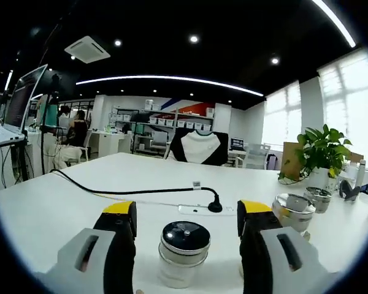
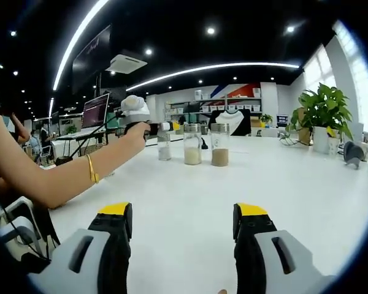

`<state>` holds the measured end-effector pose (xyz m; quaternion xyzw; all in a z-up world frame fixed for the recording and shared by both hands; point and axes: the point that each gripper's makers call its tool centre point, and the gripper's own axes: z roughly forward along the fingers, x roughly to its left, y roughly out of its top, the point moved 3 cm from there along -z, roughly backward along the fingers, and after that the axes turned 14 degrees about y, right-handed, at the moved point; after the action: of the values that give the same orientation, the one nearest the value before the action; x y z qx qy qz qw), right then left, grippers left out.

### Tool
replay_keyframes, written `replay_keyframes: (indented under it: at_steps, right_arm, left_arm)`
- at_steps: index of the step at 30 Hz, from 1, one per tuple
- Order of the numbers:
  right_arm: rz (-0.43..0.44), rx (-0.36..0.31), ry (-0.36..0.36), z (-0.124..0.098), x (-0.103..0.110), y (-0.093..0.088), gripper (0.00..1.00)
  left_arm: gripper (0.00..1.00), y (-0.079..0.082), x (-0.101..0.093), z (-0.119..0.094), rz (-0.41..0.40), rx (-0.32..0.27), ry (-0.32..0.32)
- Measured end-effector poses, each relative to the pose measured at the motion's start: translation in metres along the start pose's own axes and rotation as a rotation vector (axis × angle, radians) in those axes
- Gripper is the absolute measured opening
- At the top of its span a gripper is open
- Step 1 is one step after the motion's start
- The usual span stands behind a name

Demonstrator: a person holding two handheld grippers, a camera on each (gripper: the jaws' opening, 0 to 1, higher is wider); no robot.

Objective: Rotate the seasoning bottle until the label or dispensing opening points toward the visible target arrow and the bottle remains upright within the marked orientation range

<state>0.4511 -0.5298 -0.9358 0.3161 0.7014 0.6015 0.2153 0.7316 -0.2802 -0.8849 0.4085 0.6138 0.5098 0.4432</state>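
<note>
Spread wide on both sides: the left gripper (image 1: 186,229) has its yellow-tipped black jaws standing apart with a glass seasoning bottle with a shiny black-and-chrome cap (image 1: 183,253) sitting right between them at 6 o'clock in the left gripper view, upright on the white table (image 1: 80,190), and as far as I can tell neither jaw is touching the glass yet. The right gripper (image 2: 183,223) is open too, with nothing in it, just bare tabletop ahead of it. In the right gripper view you can see the person's forearm with a gold bangle (image 2: 92,169) reaching out from 9 o'clock toward a row of three glass jars of pale and brown powder (image 2: 192,144) near 12 o'clock, so that's the same lineup from the other side. Two more chrome-capped jars (image 1: 302,208) sit at about 3 o'clock in the left gripper view, and a black cable (image 1: 141,191) snakes across behind. Can't spot any target arrow or make out a label, so no idea how far off the orientation is. Looks to me like the pre-grasp step: next up would be closing the left jaws squarely on the bottle and twisting without tipping it.
</note>
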Motion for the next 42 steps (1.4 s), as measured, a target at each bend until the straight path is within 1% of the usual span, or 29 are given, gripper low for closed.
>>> replay_keyframes:
  at_steps: [1,4,6,10,14,15,16,23,25,26,27,31,33,38,42]
  right_arm:
    - [0.003,0.001,-0.004,0.000,-0.001,-0.001,0.67]
    - [0.015,0.003,-0.009,0.002,-0.004,-0.003,0.66]
    - [0.024,0.005,-0.010,0.006,-0.005,-0.006,0.66]
    - [0.026,0.012,0.007,0.009,-0.002,-0.008,0.64]
    - [0.032,0.020,0.011,0.008,0.000,-0.013,0.64]
    - [0.035,0.021,0.011,0.008,0.000,-0.015,0.64]
    - [0.039,0.029,0.013,0.008,0.001,-0.018,0.64]
    - [0.040,0.034,-0.007,-0.002,0.002,-0.025,0.61]
    - [0.037,0.027,-0.018,-0.003,0.002,-0.025,0.59]
    - [0.010,0.027,-0.013,-0.002,0.003,-0.023,0.58]
    - [-0.009,0.023,-0.005,-0.002,0.005,-0.020,0.58]
    - [-0.019,0.008,0.009,0.001,0.008,-0.009,0.57]
    - [-0.023,0.007,0.015,0.003,0.007,-0.006,0.57]
    - [-0.020,0.000,0.007,0.007,0.000,-0.003,0.56]
    - [-0.012,-0.010,-0.009,0.012,-0.003,-0.003,0.55]
  left_arm:
    - [0.70,-0.002,0.001,0.001,0.001,0.005,0.007]
    - [0.69,-0.009,0.001,0.002,0.009,0.022,-0.003]
    - [0.69,-0.016,0.004,0.002,0.014,0.041,0.015]
    - [0.66,-0.025,0.004,0.002,0.003,0.069,0.016]
    - [0.64,-0.030,0.003,-0.001,0.017,0.072,0.030]
    - [0.64,-0.032,0.003,-0.002,0.017,0.078,0.034]
    - [0.64,-0.035,0.003,-0.003,0.006,0.101,0.032]
    - [0.62,-0.032,0.008,-0.004,-0.008,0.084,0.044]
    - [0.62,-0.033,0.008,-0.004,-0.011,0.091,0.044]
    - [0.62,-0.035,0.008,-0.005,-0.019,0.102,0.038]
    - [0.62,-0.035,0.008,-0.005,-0.024,0.102,0.037]
    - [0.62,-0.034,0.010,-0.008,-0.008,0.094,0.046]
    - [0.61,-0.035,0.010,-0.009,-0.012,0.095,0.043]
    - [0.59,-0.041,0.012,-0.009,-0.015,0.106,0.048]
    - [0.55,-0.045,0.008,-0.014,0.001,0.111,0.044]
